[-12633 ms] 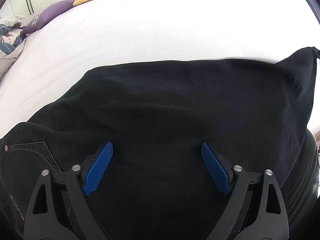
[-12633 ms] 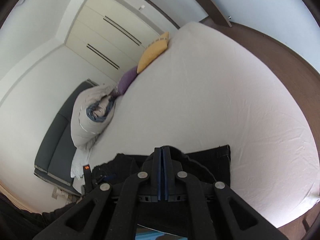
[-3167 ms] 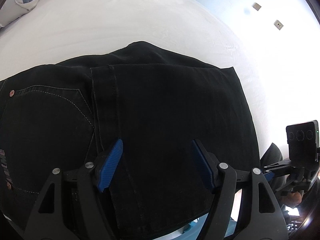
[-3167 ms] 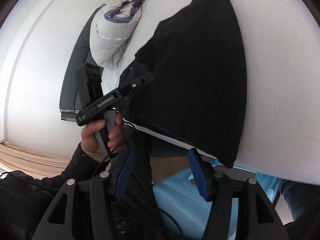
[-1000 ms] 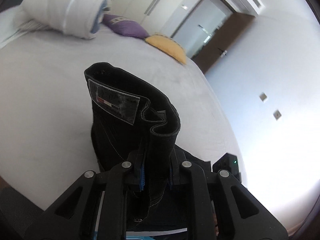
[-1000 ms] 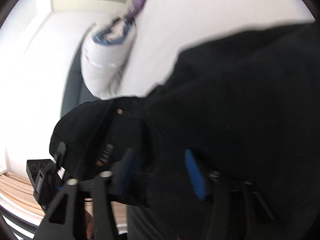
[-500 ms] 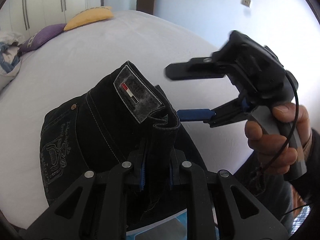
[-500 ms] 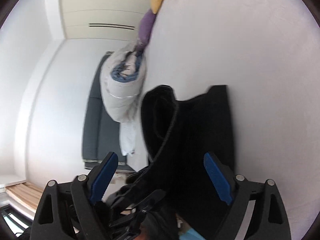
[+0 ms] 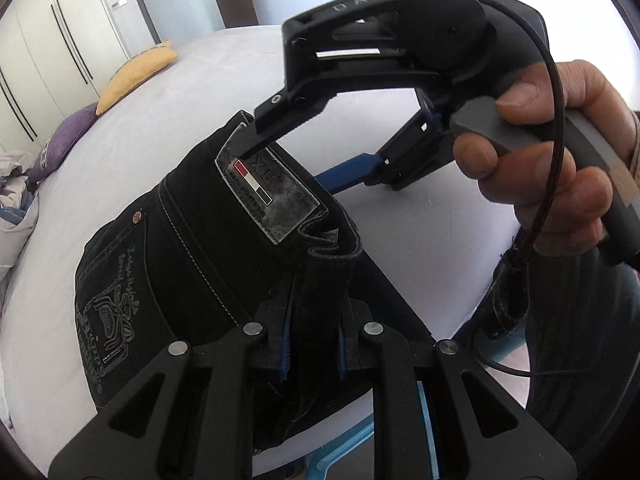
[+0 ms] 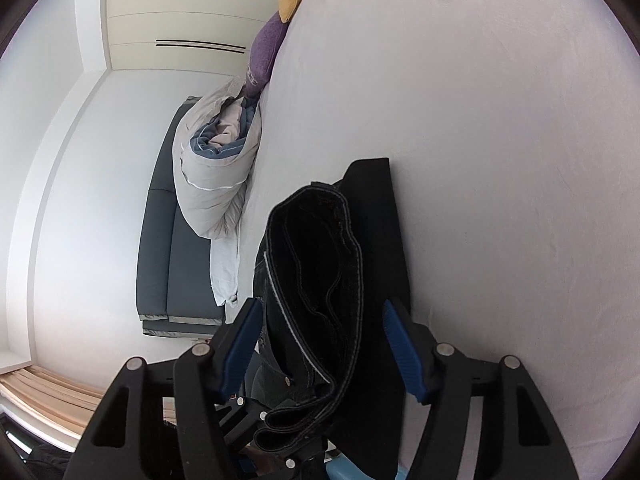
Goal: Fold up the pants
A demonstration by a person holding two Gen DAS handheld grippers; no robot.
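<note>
At the near edge of the bed (image 9: pixel 120 128), the left claw (image 9: pixel 311 342) is clamped on the folded pants (image 9: pixel 200 264) at the waistband, the right claw (image 10: pixel 322 348) spread wide around it at six o'clock, likely needing to close for the last fold

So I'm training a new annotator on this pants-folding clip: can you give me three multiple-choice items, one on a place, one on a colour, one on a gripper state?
1. Where does the yellow pillow lie?
A. at the white bed's far end
B. on the floor
C. on the pants

2. What colour are the folded denim pants?
A. red
B. black
C. white

3. How does the right gripper stand?
A. shut on the pants
B. out of view
C. open around the waistband

A: the yellow pillow sits far up the white bed.
B: the folded denim pants are black.
C: the right gripper has blue pads apart, either side of the waistband.
</note>
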